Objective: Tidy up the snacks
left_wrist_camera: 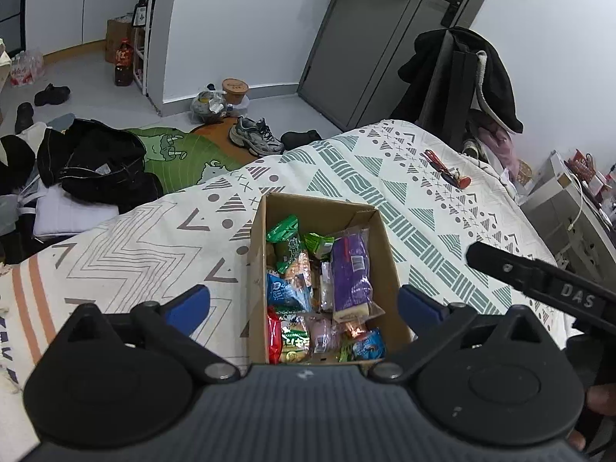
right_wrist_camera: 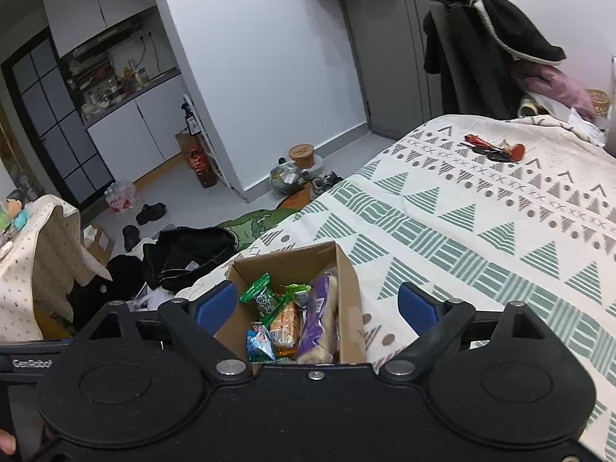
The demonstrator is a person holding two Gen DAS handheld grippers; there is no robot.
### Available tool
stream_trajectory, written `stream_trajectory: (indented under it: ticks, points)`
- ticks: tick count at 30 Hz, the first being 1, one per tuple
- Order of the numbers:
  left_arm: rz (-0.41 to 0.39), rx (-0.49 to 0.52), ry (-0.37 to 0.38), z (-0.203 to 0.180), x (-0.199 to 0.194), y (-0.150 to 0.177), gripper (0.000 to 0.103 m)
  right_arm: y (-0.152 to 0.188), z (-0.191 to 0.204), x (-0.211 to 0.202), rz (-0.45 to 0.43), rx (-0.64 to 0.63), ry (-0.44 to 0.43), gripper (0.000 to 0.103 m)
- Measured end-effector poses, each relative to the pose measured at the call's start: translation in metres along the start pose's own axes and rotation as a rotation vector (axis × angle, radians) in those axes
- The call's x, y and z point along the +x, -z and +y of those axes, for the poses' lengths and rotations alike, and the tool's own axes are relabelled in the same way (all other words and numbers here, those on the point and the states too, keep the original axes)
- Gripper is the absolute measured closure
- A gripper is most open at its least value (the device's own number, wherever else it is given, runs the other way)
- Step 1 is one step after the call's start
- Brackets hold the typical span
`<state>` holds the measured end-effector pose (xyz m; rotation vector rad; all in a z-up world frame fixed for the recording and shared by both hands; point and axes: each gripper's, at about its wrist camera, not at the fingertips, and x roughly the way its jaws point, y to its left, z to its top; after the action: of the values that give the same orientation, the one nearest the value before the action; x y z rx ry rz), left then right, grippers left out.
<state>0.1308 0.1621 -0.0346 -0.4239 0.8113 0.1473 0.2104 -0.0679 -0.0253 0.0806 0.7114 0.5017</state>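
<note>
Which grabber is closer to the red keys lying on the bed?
Right, I think. The right gripper hangs open over the cardboard box, on the side toward the red keys. The left gripper, also open, is above the box's other side, farther from them.

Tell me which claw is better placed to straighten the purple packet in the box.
Left, probably. The left claw is open above the purple packet, showing the whole box; the right claw sees only the far part.

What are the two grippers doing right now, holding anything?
Left gripper: open, holding nothing, above the box of snacks.
Right gripper: open, holding nothing, above the same box.
</note>
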Motion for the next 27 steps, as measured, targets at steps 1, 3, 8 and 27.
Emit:
stream_trajectory:
  ticks: [1,3,8,27]
  points:
    - [0.000,0.001,0.002,0.000,-0.002,0.001,0.000,0.000,-0.001,-0.006,-0.008,0.001,0.004,0.008]
    - [-0.001,0.015,0.011,-0.002,-0.007,0.004,0.000,0.002,-0.001,-0.015,-0.019,0.006,0.015,0.007]
    - [-0.013,0.058,0.031,-0.009,-0.023,0.011,0.000,0.007,-0.005,-0.038,-0.036,0.035,0.027,0.005]
    - [-0.050,0.170,0.060,-0.035,-0.087,0.043,0.000,0.043,-0.015,-0.122,-0.110,0.090,0.059,0.000]
